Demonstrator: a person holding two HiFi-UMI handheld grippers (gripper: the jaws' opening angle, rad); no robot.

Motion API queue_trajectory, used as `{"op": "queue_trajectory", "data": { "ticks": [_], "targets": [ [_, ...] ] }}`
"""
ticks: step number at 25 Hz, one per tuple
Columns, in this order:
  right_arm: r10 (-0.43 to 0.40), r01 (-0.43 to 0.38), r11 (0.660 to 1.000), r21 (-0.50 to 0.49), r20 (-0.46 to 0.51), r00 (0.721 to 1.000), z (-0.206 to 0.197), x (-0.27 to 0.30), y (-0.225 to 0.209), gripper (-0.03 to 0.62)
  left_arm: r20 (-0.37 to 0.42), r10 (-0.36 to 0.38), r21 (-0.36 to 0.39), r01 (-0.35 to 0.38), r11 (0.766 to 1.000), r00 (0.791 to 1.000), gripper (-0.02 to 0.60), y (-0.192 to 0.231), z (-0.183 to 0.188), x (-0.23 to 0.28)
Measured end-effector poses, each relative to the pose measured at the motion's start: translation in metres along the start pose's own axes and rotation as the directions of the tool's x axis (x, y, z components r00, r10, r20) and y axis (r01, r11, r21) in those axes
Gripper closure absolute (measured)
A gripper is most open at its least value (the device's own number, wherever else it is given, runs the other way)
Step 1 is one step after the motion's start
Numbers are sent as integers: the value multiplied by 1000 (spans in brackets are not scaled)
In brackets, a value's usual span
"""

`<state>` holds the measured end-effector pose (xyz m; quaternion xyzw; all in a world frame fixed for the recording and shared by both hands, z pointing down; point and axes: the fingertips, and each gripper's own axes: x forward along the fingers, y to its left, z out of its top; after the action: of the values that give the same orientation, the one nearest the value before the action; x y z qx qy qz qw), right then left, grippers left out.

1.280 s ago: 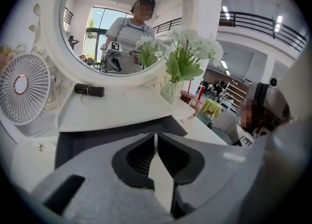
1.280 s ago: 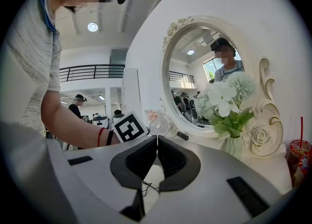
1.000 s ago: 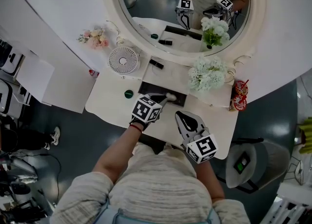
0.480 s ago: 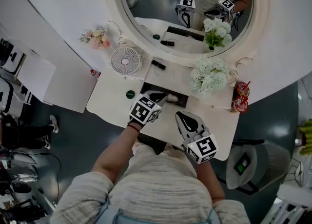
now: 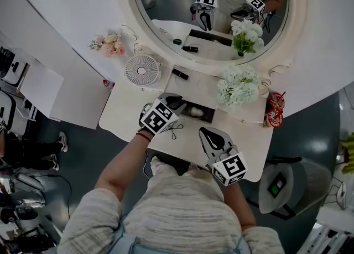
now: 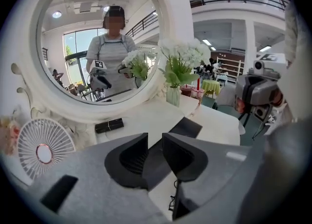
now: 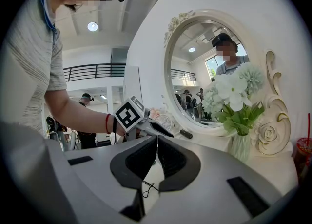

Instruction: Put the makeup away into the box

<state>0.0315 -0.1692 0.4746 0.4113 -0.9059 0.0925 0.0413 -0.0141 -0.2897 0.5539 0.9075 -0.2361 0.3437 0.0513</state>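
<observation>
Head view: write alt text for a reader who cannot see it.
A person at a vanity with a round mirror holds the left gripper, its empty jaws just opening, at a black box with a pale item inside. The right gripper is shut nearby.

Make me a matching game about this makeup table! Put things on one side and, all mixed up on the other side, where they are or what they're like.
Things:
1. small white fan
2. white flowers
3. black box
4. right claw

Clues:
A. shut, with nothing in it
B. has a pale item lying inside
C. on the left of the table, beside the mirror
D. in a vase on the table's right side

Pairs: 1-C, 2-D, 3-B, 4-A
</observation>
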Motion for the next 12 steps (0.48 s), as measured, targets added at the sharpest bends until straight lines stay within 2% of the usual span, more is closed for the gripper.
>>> {"op": "queue_trajectory", "data": {
  "ticks": [5, 12],
  "targets": [
    [-6, 6, 1000, 4, 0, 1000, -1, 4, -2, 583, -21, 0, 92, 2, 996, 1000, 455, 14, 0, 6],
    [-21, 21, 1000, 19, -6, 1000, -1, 11, -6, 583, -46, -38, 214, 47, 976, 998, 430, 28, 13, 14]
  ]
}}
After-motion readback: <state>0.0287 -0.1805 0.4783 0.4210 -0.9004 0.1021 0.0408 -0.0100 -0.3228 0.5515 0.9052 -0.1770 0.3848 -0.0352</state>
